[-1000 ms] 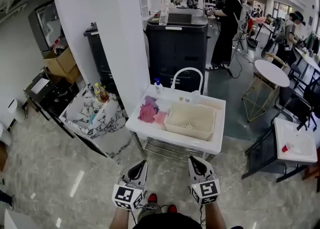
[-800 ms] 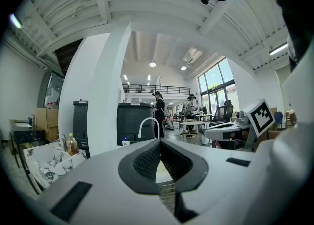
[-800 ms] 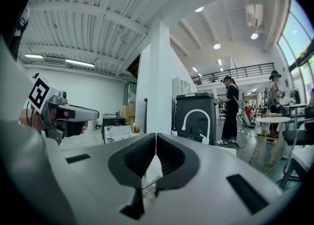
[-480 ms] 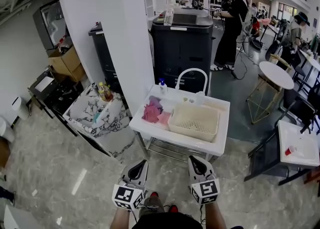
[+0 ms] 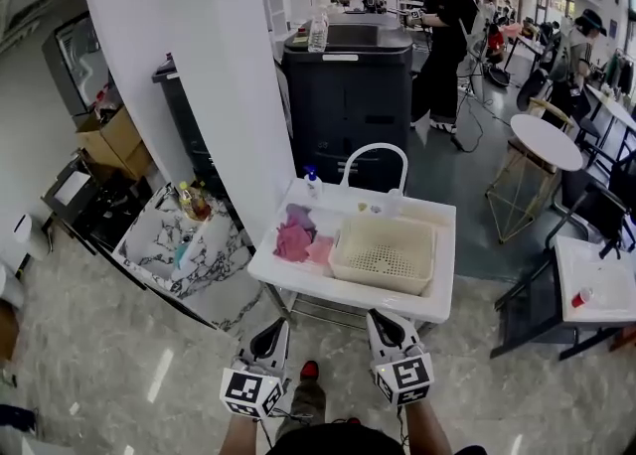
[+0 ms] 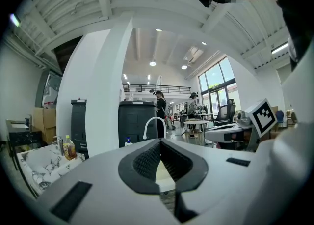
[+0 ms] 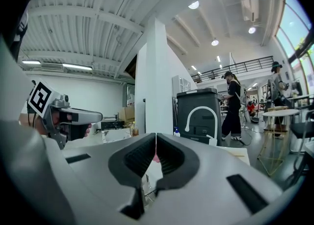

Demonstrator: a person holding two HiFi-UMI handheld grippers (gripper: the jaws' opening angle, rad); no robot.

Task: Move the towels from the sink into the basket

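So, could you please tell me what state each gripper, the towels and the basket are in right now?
left gripper: shut, empty
right gripper: shut, empty
towels: heaped in the sink, beside the basket
basket: upright, empty

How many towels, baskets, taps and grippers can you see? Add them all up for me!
Towels: 3, as far as the bunched heap shows
Baskets: 1
Taps: 1
Grippers: 2, the left gripper and the right gripper, both shut
Total: 7
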